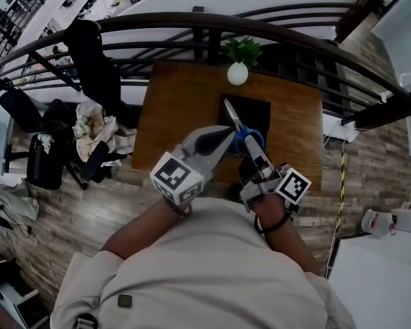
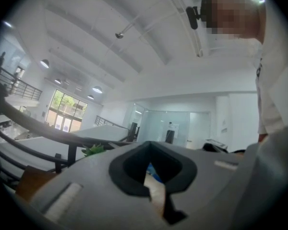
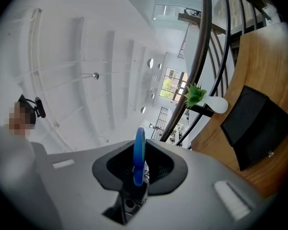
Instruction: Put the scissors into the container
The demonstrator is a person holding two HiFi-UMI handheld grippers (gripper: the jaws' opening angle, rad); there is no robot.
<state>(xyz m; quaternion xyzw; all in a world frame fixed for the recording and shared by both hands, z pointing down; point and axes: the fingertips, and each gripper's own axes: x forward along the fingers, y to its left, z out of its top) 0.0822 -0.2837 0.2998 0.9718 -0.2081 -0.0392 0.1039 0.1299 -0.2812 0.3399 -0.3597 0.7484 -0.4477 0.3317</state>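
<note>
The scissors (image 1: 237,124) have blue handles and silver blades that point away from me over the black container (image 1: 258,111). My right gripper (image 1: 251,149) is shut on one blue handle (image 3: 138,157), holding the scissors in the air above the near edge of the wooden table (image 1: 175,108). In the right gripper view the container (image 3: 252,123) lies on the table to the right. My left gripper (image 1: 222,137) hangs just left of the scissors with its jaws together and nothing held; a bit of blue handle (image 2: 152,172) shows past its fingers.
A white vase with a green plant (image 1: 238,70) stands at the table's far edge, right behind the container. A dark curved railing (image 1: 192,22) runs beyond the table. Black chairs and bags (image 1: 48,149) sit on the floor to the left.
</note>
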